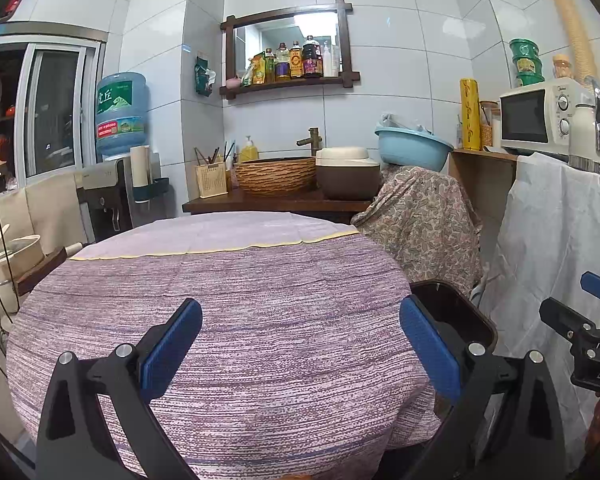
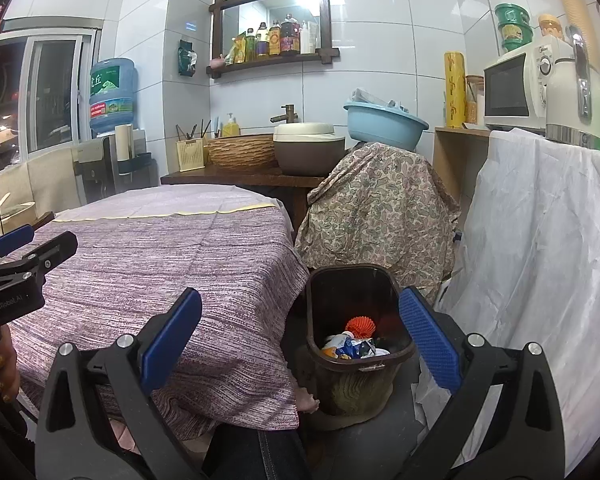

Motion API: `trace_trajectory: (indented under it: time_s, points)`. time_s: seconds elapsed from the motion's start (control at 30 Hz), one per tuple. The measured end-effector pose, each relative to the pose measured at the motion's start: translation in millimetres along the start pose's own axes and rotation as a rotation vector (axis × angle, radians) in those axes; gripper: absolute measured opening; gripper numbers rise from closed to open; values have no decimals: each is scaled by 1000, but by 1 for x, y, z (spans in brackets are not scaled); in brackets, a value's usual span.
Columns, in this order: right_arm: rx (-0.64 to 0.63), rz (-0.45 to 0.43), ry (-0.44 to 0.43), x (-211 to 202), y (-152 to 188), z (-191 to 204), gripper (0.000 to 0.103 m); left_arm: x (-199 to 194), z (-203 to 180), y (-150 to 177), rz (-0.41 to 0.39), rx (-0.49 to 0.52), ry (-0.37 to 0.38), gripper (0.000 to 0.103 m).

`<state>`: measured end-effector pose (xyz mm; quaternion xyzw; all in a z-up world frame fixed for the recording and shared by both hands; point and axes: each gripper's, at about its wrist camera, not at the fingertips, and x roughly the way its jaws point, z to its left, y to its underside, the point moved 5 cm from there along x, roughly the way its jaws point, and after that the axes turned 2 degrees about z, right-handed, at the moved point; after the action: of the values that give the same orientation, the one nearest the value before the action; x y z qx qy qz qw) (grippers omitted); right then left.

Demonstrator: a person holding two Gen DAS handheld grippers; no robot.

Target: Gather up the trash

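Where rt view looks, bin (image 2: 358, 312) w/ trash (image 2: 354, 346)

Trash (image 2: 354, 344) lies in the bin (image 2: 396, 354), right of the table (image 2: 148, 264).

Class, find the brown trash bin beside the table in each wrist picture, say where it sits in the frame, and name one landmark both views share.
Left wrist view: the trash bin shows lower right, only its rim and inside, behind the right-hand blue finger at the tablecloth edge.
Right wrist view: the bin stands lower centre, right of the table, trash visible inside.
Shared landmark: the light blue basin on the patterned cloth.
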<state>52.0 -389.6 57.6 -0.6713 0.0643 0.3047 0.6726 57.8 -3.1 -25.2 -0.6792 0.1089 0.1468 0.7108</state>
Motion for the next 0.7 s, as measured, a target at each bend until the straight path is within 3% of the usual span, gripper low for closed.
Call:
trace_trajectory:
  time_s: [0.7]
  points:
    - [6,12,0,2,1,4,97,1,-2,1,8,1,0,98]
